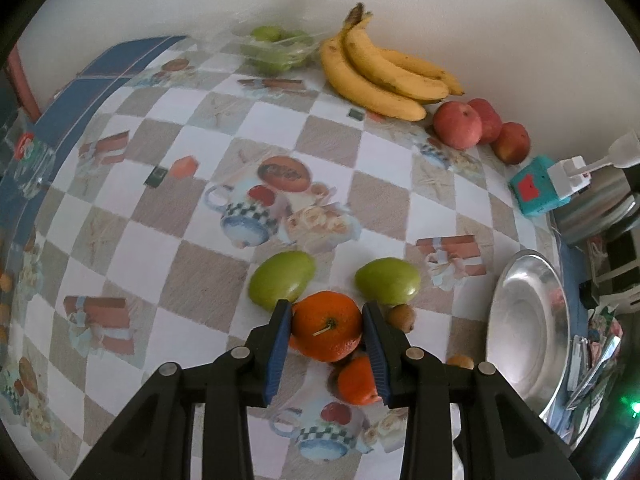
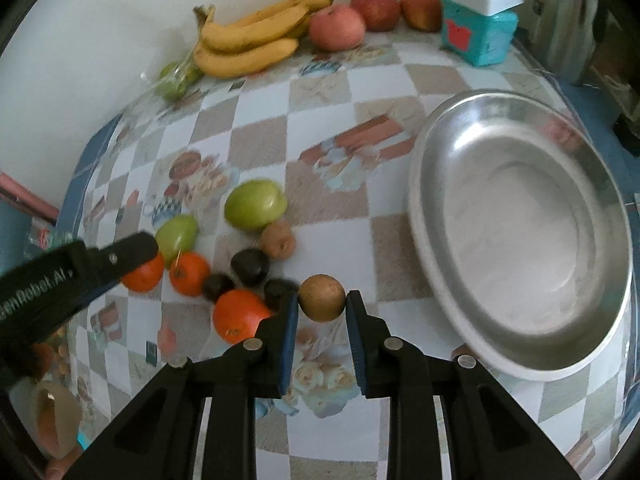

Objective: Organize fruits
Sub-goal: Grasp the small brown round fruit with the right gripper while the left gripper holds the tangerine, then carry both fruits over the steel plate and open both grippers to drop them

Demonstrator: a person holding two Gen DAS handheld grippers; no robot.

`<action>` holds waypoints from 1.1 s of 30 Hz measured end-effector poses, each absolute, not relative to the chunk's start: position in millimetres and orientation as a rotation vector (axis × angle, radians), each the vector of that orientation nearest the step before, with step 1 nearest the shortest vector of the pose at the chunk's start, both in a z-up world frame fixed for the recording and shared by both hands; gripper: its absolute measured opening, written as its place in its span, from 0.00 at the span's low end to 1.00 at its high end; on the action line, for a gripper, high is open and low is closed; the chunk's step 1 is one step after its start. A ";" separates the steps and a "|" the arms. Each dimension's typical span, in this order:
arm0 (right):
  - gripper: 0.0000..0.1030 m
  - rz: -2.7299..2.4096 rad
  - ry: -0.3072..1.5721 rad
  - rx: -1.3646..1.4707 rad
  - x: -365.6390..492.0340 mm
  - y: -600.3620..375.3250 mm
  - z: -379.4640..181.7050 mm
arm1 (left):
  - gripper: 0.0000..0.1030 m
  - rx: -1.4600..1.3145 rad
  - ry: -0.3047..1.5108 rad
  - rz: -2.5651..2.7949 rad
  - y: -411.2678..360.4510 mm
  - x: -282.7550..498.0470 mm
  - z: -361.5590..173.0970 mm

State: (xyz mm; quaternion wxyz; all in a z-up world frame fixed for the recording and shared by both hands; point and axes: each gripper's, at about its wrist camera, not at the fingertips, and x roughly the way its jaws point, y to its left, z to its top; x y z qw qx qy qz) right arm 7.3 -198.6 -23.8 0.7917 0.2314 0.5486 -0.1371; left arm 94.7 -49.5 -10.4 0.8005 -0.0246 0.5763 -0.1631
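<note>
Checked oilcloth, printed with teapots and cakes, covered the table (image 1: 192, 264) against a pale wall.

Starting at the tools: the left gripper (image 1: 326, 326) was clamped on a mandarin (image 1: 326, 326), its blue pads pressing the fruit's two flanks at the widest part, stalk end facing the camera. That peel is loose and soft over a yielding inside, so I judged a light squeeze across the middle enough; harder would bruise it. The right gripper (image 2: 322, 300) was clenched on a small round brown fruit (image 2: 322, 298) (a longan-like or small kiwi-like thing, I could not tell which), held at the very fingertips. It looked light, firm and smooth, so it might roll out of so shallow a hold; a deeper bite would be safer.

Around them, near the table's front edge, lay the rest of the cluster: two green mangoes (image 1: 282, 280), more mandarins (image 2: 190, 274), a fuzzy kiwi (image 2: 279, 240) and dark round fruits (image 2: 250, 266), touching or just beside one another. Off toward the right edge sat a bare steel dish (image 2: 424, 216), probably the destination. Along the back edge by the wall lay bananas (image 1: 380, 76), red apples (image 1: 458, 124) and a bag of green fruit (image 1: 276, 46), with a teal box (image 2: 478, 34) at the back right corner.
</note>
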 end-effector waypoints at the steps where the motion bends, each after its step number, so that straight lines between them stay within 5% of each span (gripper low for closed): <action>1: 0.25 -0.314 1.173 0.500 7.3 -203.8 -21.4 | 0.38 -0.051 1.233 -0.364 -54.0 94.7 -9.1; 20: 0.25 -0.649 1.054 0.636 -16.3 -323.2 1.6 | 0.38 0.140 1.200 -0.748 -196.9 61.8 2.7; 33: 0.25 -0.796 1.017 0.775 -51.4 -378.0 -22.9 | 0.38 0.315 1.231 -0.837 -262.3 37.5 -53.1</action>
